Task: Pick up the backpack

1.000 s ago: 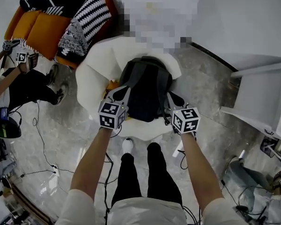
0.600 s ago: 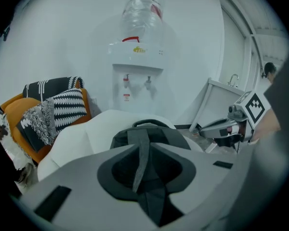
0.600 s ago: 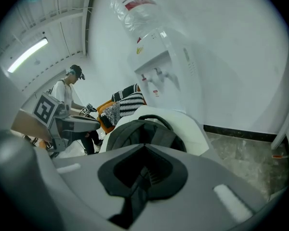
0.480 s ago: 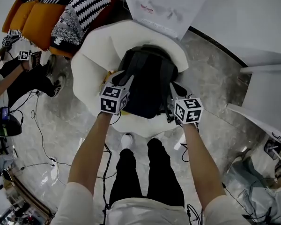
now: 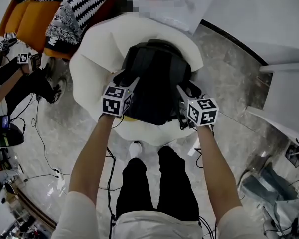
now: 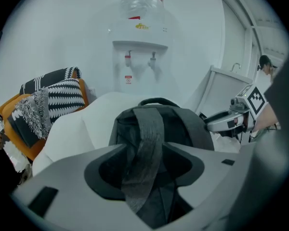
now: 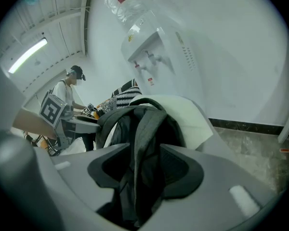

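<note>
While the dark grey fabric backpack (image 5: 157, 86) sits upright in the seat of the rounded white armchair (image 5: 92, 66), strap side toward the person, the two hand-held grippers flank its lower half.

Left gripper (image 5: 128, 78): at the pack's left edge in the head view. Its jaws have just been opening and stand wide apart. One flat grey shoulder strap (image 6: 147, 129) runs down through the gap between them (loose in the gap, not clamped by the pads).

Right gripper (image 5: 186, 91): at the pack's right edge, at about the same height as its partner. Its jaws have likewise just been opening and are spread wide. The other grey shoulder strap (image 7: 147, 124) hangs in the gap, unpinched.

Surroundings: a white water dispenser with an inverted clear bottle (image 6: 139, 61) stands against the wall just behind the armchair. An orange sofa (image 5: 25, 19) carrying a black-and-white patterned throw (image 5: 74, 14) lies beside the armchair, at the upper left of the head view. The grey marbled floor (image 5: 229, 83) is strewn with thin cables at the left. A second person (image 5: 20, 83) occupies the left margin.
</note>
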A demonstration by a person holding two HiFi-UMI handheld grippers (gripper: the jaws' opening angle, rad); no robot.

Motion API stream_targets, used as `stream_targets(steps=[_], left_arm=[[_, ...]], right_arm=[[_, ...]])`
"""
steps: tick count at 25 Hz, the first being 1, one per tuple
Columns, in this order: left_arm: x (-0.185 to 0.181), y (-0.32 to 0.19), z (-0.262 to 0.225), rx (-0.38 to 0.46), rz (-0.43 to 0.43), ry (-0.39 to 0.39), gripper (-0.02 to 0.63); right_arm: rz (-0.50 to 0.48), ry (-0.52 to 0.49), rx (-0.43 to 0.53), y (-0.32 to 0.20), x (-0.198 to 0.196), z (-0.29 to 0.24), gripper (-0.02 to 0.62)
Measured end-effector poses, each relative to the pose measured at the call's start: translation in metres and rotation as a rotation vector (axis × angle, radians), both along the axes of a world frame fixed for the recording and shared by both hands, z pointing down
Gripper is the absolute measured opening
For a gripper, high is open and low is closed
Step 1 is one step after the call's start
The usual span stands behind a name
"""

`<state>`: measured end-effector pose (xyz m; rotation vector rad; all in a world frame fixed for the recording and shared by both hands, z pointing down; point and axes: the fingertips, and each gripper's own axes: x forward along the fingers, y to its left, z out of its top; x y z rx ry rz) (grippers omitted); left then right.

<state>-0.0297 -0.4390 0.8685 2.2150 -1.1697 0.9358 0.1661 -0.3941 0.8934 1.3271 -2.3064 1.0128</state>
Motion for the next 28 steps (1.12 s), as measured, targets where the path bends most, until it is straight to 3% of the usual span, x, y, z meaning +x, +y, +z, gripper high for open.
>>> stream_targets(steps=[11, 16, 21, 28], left_arm=[[0.009, -0.004, 0.02, -0.007, 0.072, 0.0, 0.228], [0.009, 0.0, 0.017, -0.004, 0.115, -0.014, 0.17], [0.009, 0.008, 0.012, -0.005, 0.152, -0.027, 0.08], [0.018, 0.015, -0.007, -0.015, 0.154, -0.012, 0.058]], right_arm=[[-0.029, -0.063, -0.017, -0.008, -0.029, 0.027, 0.212], [-0.042, -0.073, 0.001, -0.01, -0.038, 0.022, 0.054], [-0.049, -0.091, 0.001, -0.008, -0.038, 0.012, 0.044], [-0.076, -0.121, 0.007, -0.007, -0.039, -0.017, 0.037]])
